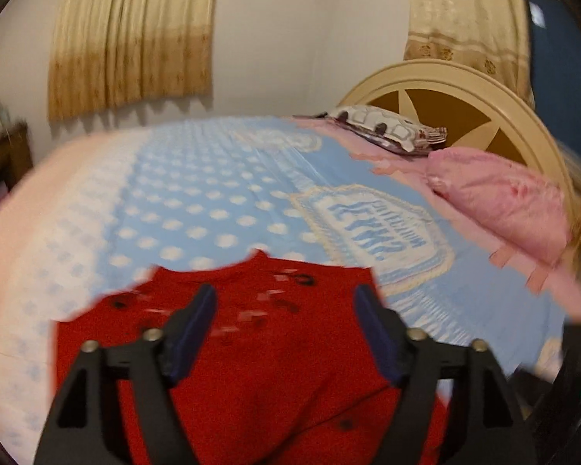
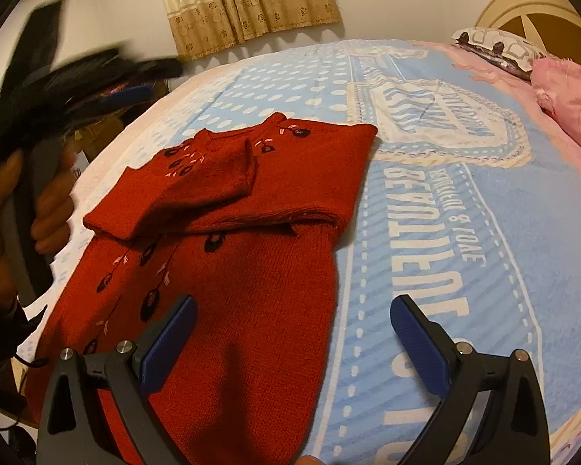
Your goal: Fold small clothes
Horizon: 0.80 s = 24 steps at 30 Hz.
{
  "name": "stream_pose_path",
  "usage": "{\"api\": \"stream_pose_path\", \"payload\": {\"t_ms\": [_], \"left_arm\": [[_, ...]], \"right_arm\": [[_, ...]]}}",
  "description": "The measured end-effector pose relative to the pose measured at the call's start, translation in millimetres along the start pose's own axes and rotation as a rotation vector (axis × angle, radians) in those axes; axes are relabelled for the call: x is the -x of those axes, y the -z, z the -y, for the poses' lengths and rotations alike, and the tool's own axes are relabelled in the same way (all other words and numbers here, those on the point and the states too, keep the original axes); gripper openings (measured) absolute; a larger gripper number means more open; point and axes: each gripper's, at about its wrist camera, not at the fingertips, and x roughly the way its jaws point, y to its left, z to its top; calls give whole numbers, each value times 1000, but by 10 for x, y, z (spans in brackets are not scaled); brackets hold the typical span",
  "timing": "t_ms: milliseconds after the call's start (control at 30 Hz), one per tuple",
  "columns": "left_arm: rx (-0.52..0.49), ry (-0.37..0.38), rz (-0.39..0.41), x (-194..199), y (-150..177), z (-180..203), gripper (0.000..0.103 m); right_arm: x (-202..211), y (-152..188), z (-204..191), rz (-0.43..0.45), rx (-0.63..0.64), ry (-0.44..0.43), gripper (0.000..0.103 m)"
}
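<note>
A small red knitted sweater [image 2: 251, 255] with black and pink flower embroidery lies flat on the bed, its sleeves folded across the chest. My right gripper [image 2: 292, 306] is open just above the sweater's lower right part, with one finger over the knit and the other over the bedspread. In the left wrist view the left gripper [image 1: 286, 310] is open too, hovering over the blurred sweater [image 1: 271, 372] with nothing between its pads. The right wrist view also shows the left gripper [image 2: 58, 89] as a dark blur at the sweater's left, held by a hand [image 2: 46, 209].
The light blue bedspread [image 2: 426, 232] with white dots and lettering covers the bed. A pink pillow [image 1: 499, 201] and a patterned pillow [image 1: 387, 128] lie by the cream headboard [image 1: 464, 89]. Curtains [image 1: 135, 38] hang behind. Dark wooden furniture [image 1: 4, 162] stands at the left.
</note>
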Motion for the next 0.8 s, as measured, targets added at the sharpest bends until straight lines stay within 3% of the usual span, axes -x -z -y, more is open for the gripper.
{"api": "stream_pose_path", "payload": {"t_ms": [67, 167, 233, 333, 467, 500, 567, 800], "left_arm": [[-31, -66, 10, 171, 132, -197, 92], [-69, -196, 2, 365, 397, -543, 94], [-72, -302, -33, 433, 609, -828, 94], [-13, -403, -132, 399, 894, -1230, 94], [141, -339, -204, 368, 1122, -1542, 94], [162, -318, -214, 354, 1155, -1571, 94], [184, -303, -228, 302, 1183, -1584, 94], [217, -261, -277, 108, 1252, -1679, 94]], "right_arm": [[36, -6, 23, 11, -14, -13, 100], [87, -66, -9, 15, 2, -9, 100], [100, -169, -98, -3, 62, 12, 100], [66, -382, -217, -44, 97, -23, 100], [-135, -746, -449, -102, 134, -50, 98], [-184, -795, -487, -110, 134, -51, 85], [-351, -948, -555, -133, 112, -52, 77], [-727, -1152, -757, -150, 112, -25, 78]]}}
